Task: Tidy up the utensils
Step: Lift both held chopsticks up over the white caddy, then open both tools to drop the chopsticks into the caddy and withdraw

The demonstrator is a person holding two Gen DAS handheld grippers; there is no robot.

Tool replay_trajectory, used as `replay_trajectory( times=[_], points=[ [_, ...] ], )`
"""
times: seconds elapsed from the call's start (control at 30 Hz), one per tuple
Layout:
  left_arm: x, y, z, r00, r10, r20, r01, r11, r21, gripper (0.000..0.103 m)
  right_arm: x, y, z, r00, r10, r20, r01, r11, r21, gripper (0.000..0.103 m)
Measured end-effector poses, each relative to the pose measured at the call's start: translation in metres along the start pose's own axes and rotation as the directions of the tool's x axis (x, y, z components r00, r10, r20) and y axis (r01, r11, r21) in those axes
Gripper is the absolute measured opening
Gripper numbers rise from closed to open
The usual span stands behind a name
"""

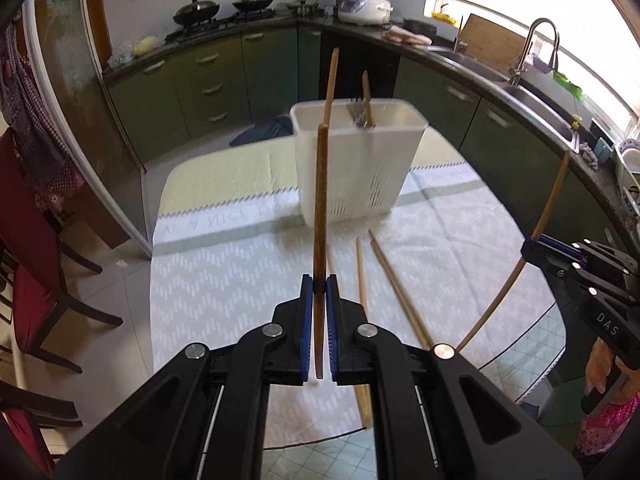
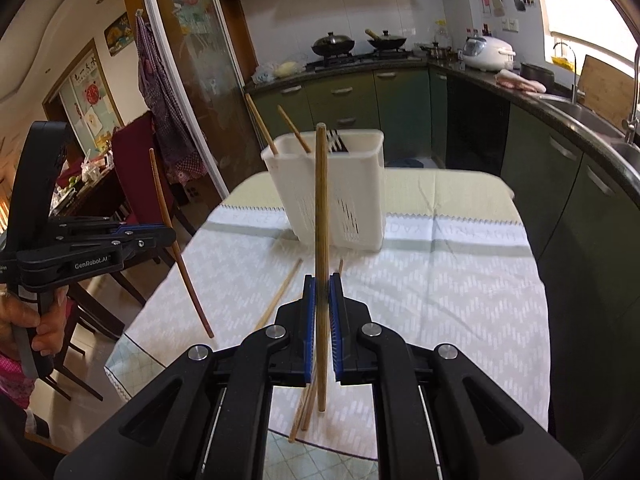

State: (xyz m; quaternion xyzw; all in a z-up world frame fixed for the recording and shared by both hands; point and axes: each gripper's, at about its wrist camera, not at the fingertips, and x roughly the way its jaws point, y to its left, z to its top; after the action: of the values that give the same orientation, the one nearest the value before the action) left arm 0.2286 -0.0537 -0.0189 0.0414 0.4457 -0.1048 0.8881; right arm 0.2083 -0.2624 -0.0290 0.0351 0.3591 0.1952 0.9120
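Note:
My left gripper (image 1: 319, 286) is shut on a dark brown chopstick (image 1: 321, 200) that stands almost upright above the table. My right gripper (image 2: 321, 284) is shut on a lighter wooden chopstick (image 2: 321, 200), also upright. Each gripper shows in the other view: the right gripper (image 1: 530, 246) with its chopstick (image 1: 554, 192) at the right edge, the left gripper (image 2: 168, 236) with its chopstick (image 2: 158, 188) at the left. Ahead stands a white slotted utensil holder (image 1: 360, 160) (image 2: 340, 192) with two chopsticks (image 1: 331, 80) and forks (image 1: 356, 114) inside. Three loose chopsticks (image 1: 396, 288) (image 2: 280, 296) lie on the cloth below.
The table (image 1: 240, 272) wears a pale patterned cloth and ends near my grippers. Dark chairs with red cushions (image 1: 32, 280) stand at its left. Green kitchen cabinets, a stove with woks (image 1: 224, 6), a rice cooker (image 1: 366, 8) and a sink (image 1: 536, 96) ring the far side.

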Motion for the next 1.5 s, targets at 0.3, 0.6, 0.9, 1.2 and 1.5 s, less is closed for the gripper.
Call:
replay_trajectory(
  times=[0.3, 0.6, 0.9, 1.2, 1.5],
  points=[
    [-0.062, -0.009, 0.065, 0.969, -0.041, 0.243, 0.044, 0.999, -0.005, 0.007, -0.038, 0.001, 0.079, 0.984, 0.044, 0.175, -0.049, 0.998, 0.025, 0.008],
    [-0.055, -0.024, 0.116, 0.916, -0.037, 0.398, 0.038, 0.999, 0.005, 0.007, -0.045, -0.011, 0.143, 0.932, -0.005, 0.362, -0.029, 0.996, 0.086, 0.008],
    [-0.028, -0.018, 0.134, 0.899, -0.008, 0.437, 0.020, 1.000, -0.023, 0.007, -0.017, -0.011, 0.168, 0.891, -0.060, 0.450, 0.032, 0.997, 0.069, 0.008],
    [0.023, -0.016, 0.127, 0.933, 0.001, 0.359, 0.005, 1.000, -0.015, 0.007, 0.054, -0.005, 0.170, 0.917, -0.117, 0.381, 0.124, 0.992, 0.006, 0.008],
    [0.028, -0.014, 0.120, 0.940, 0.019, 0.341, -0.020, 1.000, -0.001, 0.019, 0.090, -0.010, 0.156, 0.945, -0.137, 0.295, 0.145, 0.989, -0.004, 0.022]
  ],
)
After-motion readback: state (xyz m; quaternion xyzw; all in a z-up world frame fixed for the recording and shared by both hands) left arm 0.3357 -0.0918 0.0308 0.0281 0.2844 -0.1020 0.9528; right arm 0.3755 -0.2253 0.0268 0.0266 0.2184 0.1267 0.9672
